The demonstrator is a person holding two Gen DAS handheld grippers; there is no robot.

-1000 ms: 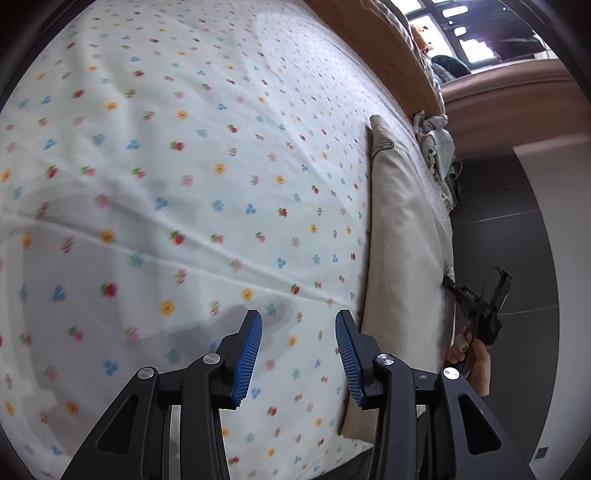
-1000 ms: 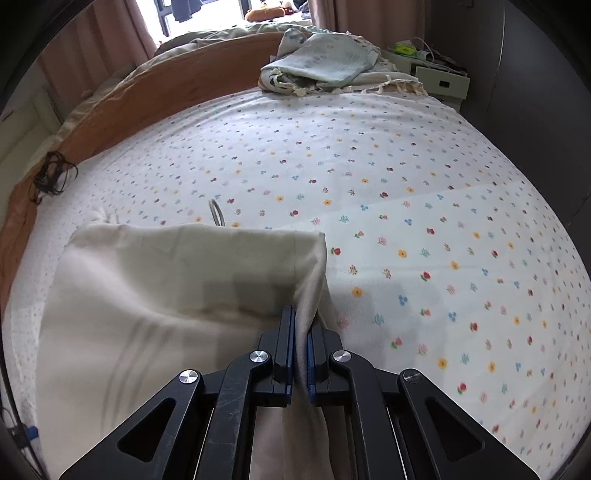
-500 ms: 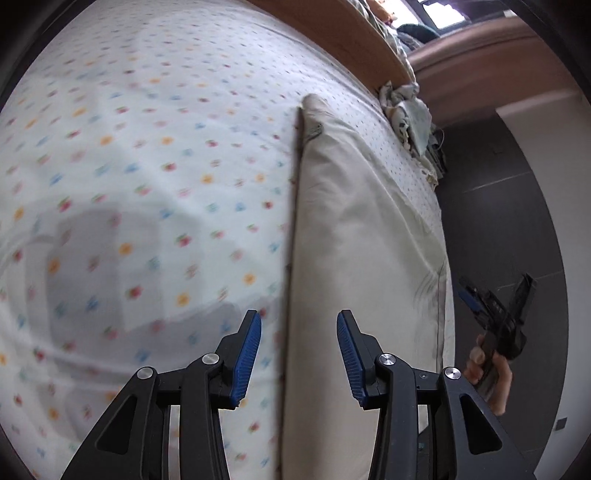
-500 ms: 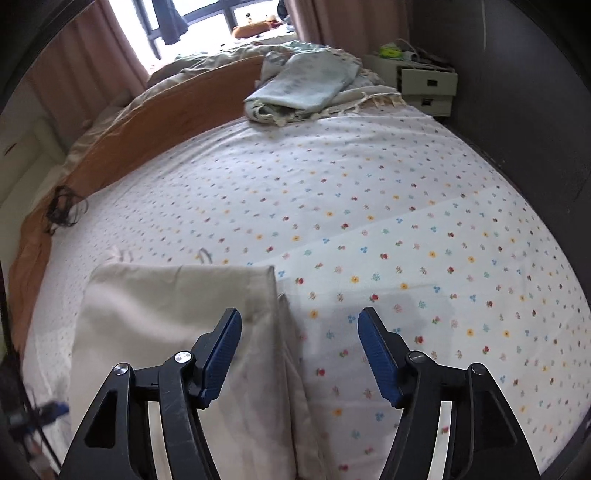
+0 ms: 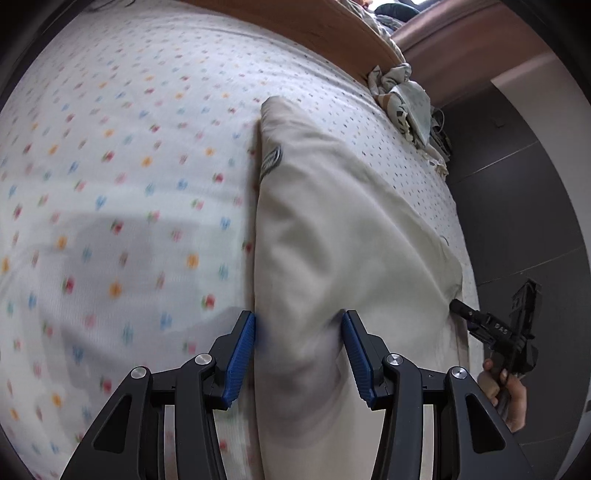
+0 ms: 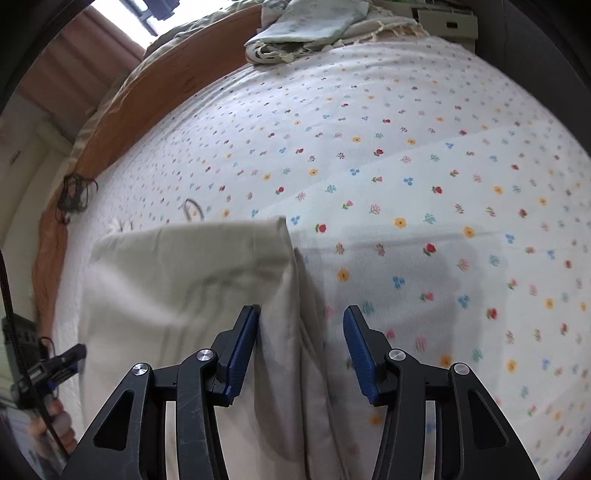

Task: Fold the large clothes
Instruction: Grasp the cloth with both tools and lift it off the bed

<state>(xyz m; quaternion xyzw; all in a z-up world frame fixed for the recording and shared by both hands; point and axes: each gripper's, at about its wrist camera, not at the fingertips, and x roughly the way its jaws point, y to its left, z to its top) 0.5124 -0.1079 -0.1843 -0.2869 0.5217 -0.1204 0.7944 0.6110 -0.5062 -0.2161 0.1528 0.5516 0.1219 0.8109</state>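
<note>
White bedsheet (image 5: 122, 206) printed with small red, blue and orange flowers covers a wide bed, smooth and soft, with an orange-brown wooden bed frame (image 6: 155, 107) curving along its far side. On the sheet lies the folded cream cotton garment (image 5: 343, 236), a long flat rectangle with crisp straight edges and a small dark label near its far end. A second ago it sat off to the right of the left wrist view; now it lies under the left gripper (image 5: 298, 354), whose blue ribbed pads straddle the garment's left edge, jaws opening, pressing nothing. Much bare sheet stretches to the left. A crumpled pale blue-grey cloth pile (image 6: 314, 29) rests at the bed's far corner. The right gripper (image 6: 301, 350), clamped on the garment's edge a second ago, has let go; its jaws are closing, fold edge loose between them. Dark floor borders the bed.
</note>
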